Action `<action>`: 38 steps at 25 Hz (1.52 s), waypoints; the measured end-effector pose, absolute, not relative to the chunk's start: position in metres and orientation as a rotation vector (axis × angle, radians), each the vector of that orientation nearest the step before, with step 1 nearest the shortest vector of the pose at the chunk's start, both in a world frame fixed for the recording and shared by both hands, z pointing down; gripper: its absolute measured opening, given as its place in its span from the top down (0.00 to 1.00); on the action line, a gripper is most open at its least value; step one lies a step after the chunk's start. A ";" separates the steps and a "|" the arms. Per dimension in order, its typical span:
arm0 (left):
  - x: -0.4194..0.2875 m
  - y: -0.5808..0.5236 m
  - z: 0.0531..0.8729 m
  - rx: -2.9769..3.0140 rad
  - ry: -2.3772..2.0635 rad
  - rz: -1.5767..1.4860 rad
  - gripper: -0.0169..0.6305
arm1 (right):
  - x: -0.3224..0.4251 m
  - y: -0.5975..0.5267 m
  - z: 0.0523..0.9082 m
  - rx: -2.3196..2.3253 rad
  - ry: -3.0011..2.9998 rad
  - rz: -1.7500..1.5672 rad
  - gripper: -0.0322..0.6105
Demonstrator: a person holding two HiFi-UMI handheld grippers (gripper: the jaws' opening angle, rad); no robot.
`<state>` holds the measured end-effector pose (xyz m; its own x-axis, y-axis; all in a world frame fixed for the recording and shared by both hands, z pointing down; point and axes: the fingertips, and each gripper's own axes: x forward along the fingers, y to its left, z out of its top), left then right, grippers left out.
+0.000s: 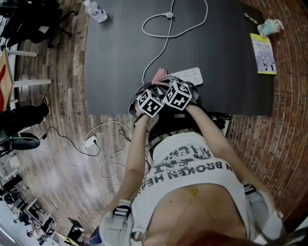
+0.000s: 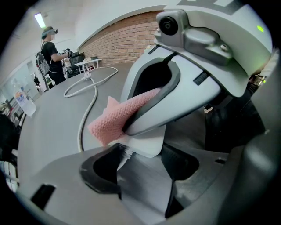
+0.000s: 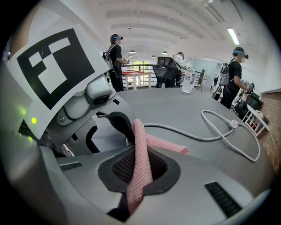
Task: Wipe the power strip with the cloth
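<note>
Both hand-held grippers work at the near edge of a dark surface (image 1: pixel 120 57), close together. The right hand-held gripper (image 3: pixel 134 132) is pinching a pink knitted cloth (image 2: pixel 116 118), whose loose end sticks out past the jaw tips. The left hand-held gripper (image 2: pixel 142 176) has its jaws closed on one end of the white power strip (image 1: pixel 188 75), which lies flat near the surface's front edge. The strip's white cord (image 1: pixel 163 43) runs away across the top and curls into a loop.

A water bottle (image 1: pixel 96 10) stands at the far left corner, and a yellow-green booklet (image 1: pixel 263 53) lies at the right edge. The floor (image 1: pixel 57 144) on the left is wood plank, with a small white charger (image 1: pixel 90 141) and its cable lying on it. A brick wall (image 2: pixel 123 41) closes one side of the room. Strip lights hang from the white ceiling, and other people (image 3: pixel 116 57) stand at tables further off.
</note>
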<state>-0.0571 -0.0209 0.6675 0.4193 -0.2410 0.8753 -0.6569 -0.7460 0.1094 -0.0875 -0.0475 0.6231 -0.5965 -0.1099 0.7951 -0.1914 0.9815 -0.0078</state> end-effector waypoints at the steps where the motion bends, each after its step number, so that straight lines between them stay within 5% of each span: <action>1: -0.058 -0.021 0.667 2.240 -0.762 1.276 0.55 | -0.087 -0.048 0.623 0.210 -2.211 0.107 0.92; 38: -0.058 -0.021 0.668 2.236 -0.749 1.277 0.55 | -0.038 -0.071 0.624 0.290 -2.170 0.129 0.92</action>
<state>-0.0575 -0.0210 0.6680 0.4221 -0.2303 0.8768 -0.6530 -0.7481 0.1179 -0.0384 -0.0712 0.6238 -0.5552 -0.1593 0.8163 -0.2546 0.9669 0.0155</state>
